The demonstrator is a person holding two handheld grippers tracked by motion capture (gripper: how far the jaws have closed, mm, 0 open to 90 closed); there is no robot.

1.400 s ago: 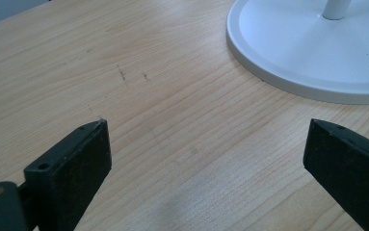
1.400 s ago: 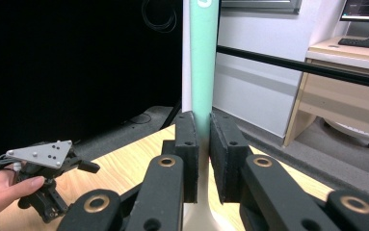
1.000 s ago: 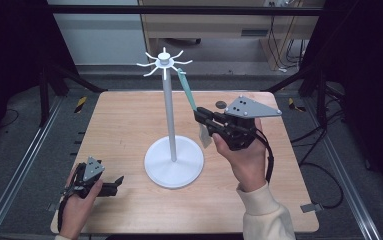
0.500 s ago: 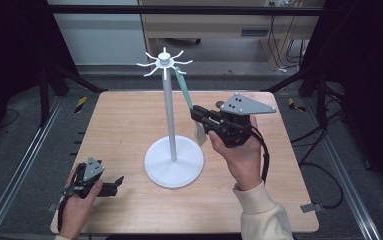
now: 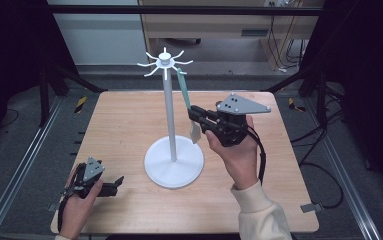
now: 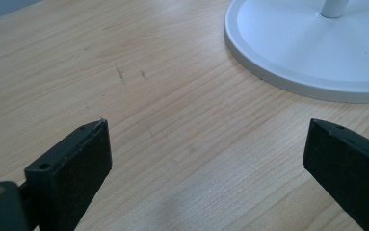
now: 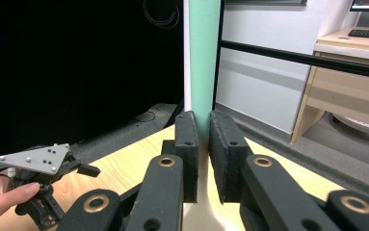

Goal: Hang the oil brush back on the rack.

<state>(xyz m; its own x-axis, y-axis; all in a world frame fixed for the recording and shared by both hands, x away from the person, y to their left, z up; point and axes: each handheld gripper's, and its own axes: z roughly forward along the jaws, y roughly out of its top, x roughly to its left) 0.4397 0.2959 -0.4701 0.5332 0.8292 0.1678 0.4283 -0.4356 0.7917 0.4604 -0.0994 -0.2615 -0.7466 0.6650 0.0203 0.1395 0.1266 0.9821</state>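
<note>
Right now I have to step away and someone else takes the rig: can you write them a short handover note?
Right tool: shut on the green-handled utensil, raised above the table beside the stand's pole. In the right gripper view the handle runs up between the closed jaws.
Left tool: open, holding nothing, resting low at the near-left of the table.
White hook stand: upright mid-table. The utensil's top end reaches up to the hooks; whether it is hooked on I cannot tell.
Done: the utensil is gripped.
Left: probably settle it on, or lift it off, a hook; check before letting go.
</note>
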